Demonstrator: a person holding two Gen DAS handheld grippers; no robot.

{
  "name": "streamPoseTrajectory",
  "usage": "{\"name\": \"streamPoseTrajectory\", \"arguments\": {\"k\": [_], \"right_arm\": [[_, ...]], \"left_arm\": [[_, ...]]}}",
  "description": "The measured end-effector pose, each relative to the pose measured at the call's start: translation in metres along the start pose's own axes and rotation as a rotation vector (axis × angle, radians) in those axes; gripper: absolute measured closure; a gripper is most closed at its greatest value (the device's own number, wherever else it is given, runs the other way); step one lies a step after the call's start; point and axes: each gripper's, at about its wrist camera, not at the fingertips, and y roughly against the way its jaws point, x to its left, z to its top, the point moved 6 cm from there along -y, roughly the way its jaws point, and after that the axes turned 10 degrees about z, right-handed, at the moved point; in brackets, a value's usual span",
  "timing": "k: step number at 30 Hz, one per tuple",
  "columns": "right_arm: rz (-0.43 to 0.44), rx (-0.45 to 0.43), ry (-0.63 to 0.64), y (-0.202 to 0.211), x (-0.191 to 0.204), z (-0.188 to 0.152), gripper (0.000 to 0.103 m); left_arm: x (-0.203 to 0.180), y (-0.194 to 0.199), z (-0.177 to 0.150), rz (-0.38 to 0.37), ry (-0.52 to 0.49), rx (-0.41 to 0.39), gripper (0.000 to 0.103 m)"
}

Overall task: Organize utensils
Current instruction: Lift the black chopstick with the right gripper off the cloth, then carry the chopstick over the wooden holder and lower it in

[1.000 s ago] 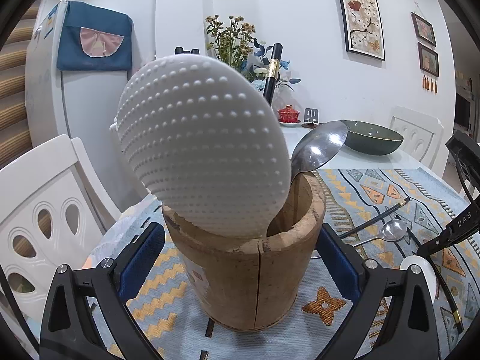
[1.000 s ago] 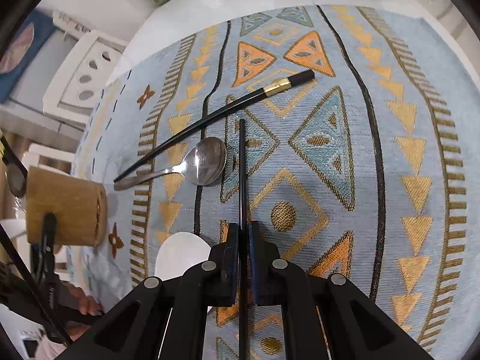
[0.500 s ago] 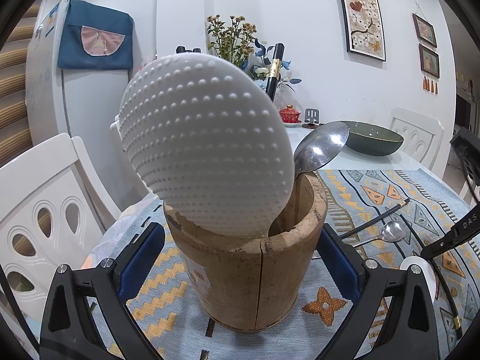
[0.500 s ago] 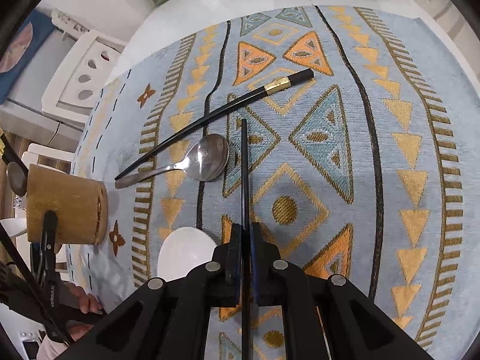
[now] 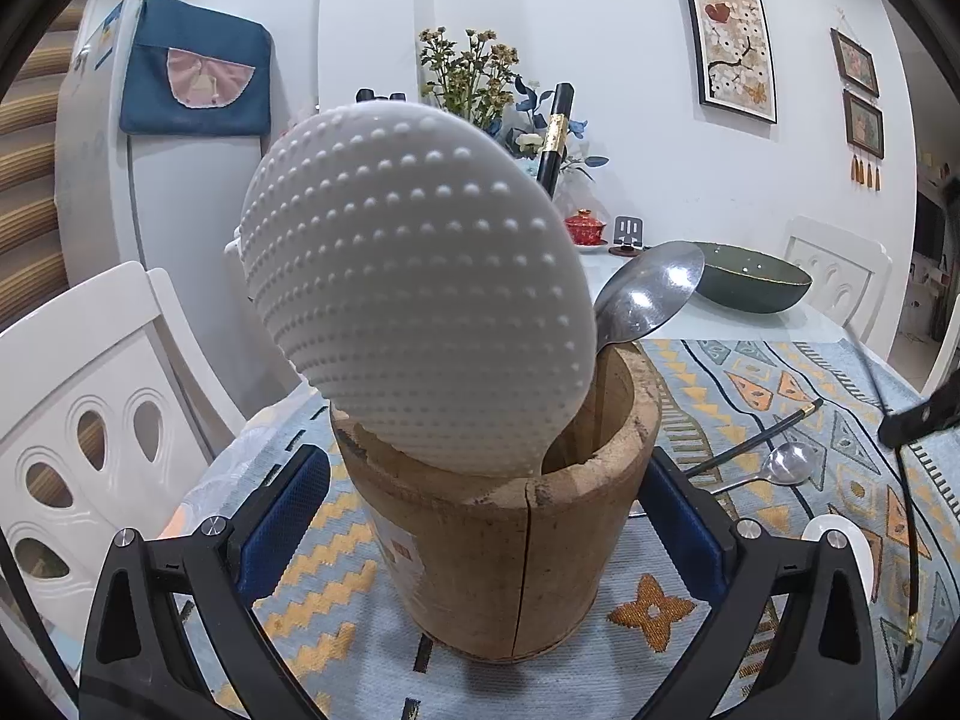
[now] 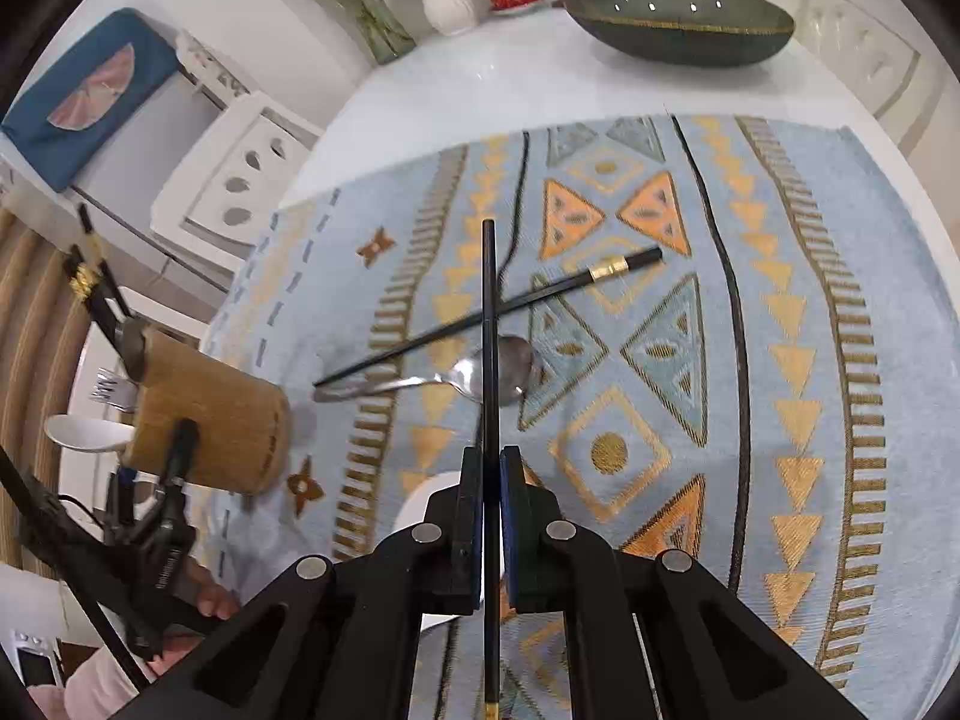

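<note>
Chopstick (image 6: 489, 324) sits pinched tight in the right claw (image 6: 491, 516) above the counter (image 6: 528, 78); tilt it tip-down and lower it slowly into the wooden pot (image 5: 510, 540), missing the white paddle (image 5: 414, 312). The left claw (image 5: 480, 516) has just been opening around the pot, seemingly not squeezing it. One chopstick (image 6: 522, 300) and one spoon (image 6: 456, 378) wait on the cloth (image 6: 780, 300).

No text, label, brand or number can be read anywhere. The left hand-held gripper (image 6: 174, 456), seen to the left of the right hand-held gripper, carries small white lettering on its black body, but it is too small and blurred to make out.
</note>
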Motion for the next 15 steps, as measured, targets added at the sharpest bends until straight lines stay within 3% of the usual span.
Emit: {"name": "streamPoseTrajectory", "arguments": {"k": [15], "right_arm": [[0.075, -0.156, 0.155, 0.053, 0.069, 0.036, 0.098]], "left_arm": [[0.000, -0.003, -0.005, -0.013, 0.024, 0.026, 0.000]]}}
